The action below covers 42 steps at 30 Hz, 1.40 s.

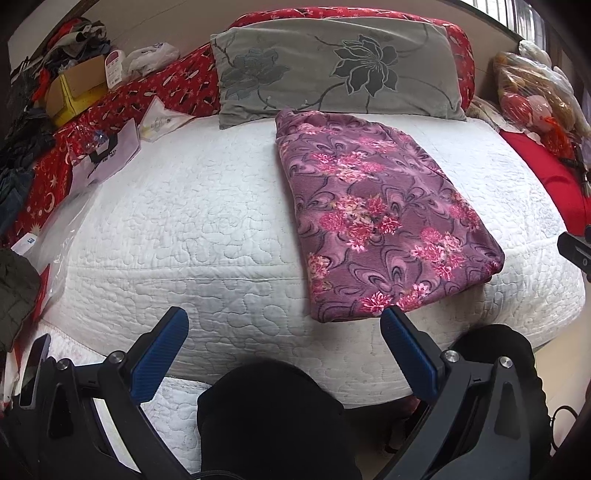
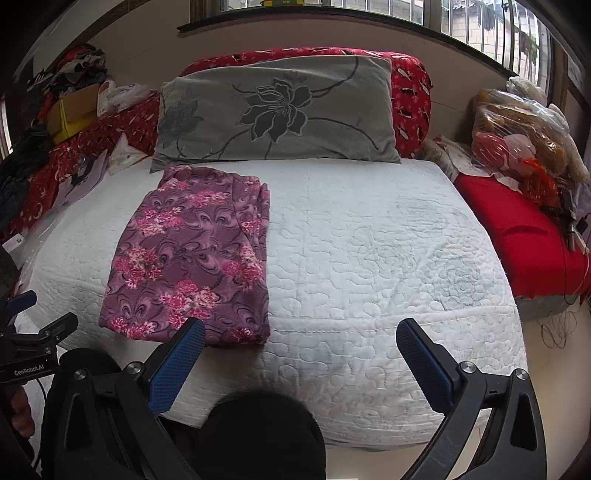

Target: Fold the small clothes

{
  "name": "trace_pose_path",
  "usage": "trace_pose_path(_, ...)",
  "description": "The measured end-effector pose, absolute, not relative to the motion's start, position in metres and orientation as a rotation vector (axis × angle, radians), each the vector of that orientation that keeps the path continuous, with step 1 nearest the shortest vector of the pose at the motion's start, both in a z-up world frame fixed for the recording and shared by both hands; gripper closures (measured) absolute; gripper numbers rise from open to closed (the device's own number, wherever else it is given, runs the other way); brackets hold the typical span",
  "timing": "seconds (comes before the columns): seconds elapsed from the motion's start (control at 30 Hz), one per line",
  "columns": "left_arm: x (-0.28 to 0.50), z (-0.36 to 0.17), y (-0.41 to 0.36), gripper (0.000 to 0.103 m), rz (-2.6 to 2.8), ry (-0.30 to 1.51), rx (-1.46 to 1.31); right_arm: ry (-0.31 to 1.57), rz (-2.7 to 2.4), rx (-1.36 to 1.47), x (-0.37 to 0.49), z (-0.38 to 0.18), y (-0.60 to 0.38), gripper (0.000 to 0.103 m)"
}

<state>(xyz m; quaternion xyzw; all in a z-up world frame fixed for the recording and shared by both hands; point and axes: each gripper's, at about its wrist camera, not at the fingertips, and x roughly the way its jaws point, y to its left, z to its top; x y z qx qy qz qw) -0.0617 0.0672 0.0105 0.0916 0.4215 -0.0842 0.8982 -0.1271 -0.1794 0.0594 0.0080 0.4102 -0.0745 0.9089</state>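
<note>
Lying flat, folded fleecy floral garment (image 1: pixel 373 218), quilted bedspread (image 1: pixel 192 221)

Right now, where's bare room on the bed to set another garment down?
Bare white quilt lies between the folded purple garment and the red cushion, below the grey pillow. The bags and papers crowd the far-left edge.

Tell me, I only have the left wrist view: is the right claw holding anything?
Observer: No. The right claw is open and holds nothing, raised over the white quilt.
Operator: What lies to the right of the purple floral garment?
Observer: The purple floral garment is folded flat; beside it the quilt is bare out to a red cushion.
Operator: Anything above the pillow?
Observer: Behind the grey flower pillow runs a barred window above a dark sill.
</note>
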Motion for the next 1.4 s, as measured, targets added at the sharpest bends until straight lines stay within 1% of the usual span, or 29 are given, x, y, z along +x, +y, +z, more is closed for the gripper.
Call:
trace_pose_path(0.37,-0.065,0.017,0.055,0.000,-0.201,0.872,0.193,0.810,-0.178,-0.060,-0.129,0.066,-0.179,0.000)
trace_pose_path(0.9,-0.075,0.025,0.045,0.000,-0.238,0.861,0.184,0.779,-0.197,-0.040,-0.141,0.072,-0.183,0.000)
trace_pose_path(1.4,-0.082,0.030,0.038,0.000,-0.280,0.864,0.161,0.792,-0.199,-0.028,-0.143,0.070,-0.185,0.000)
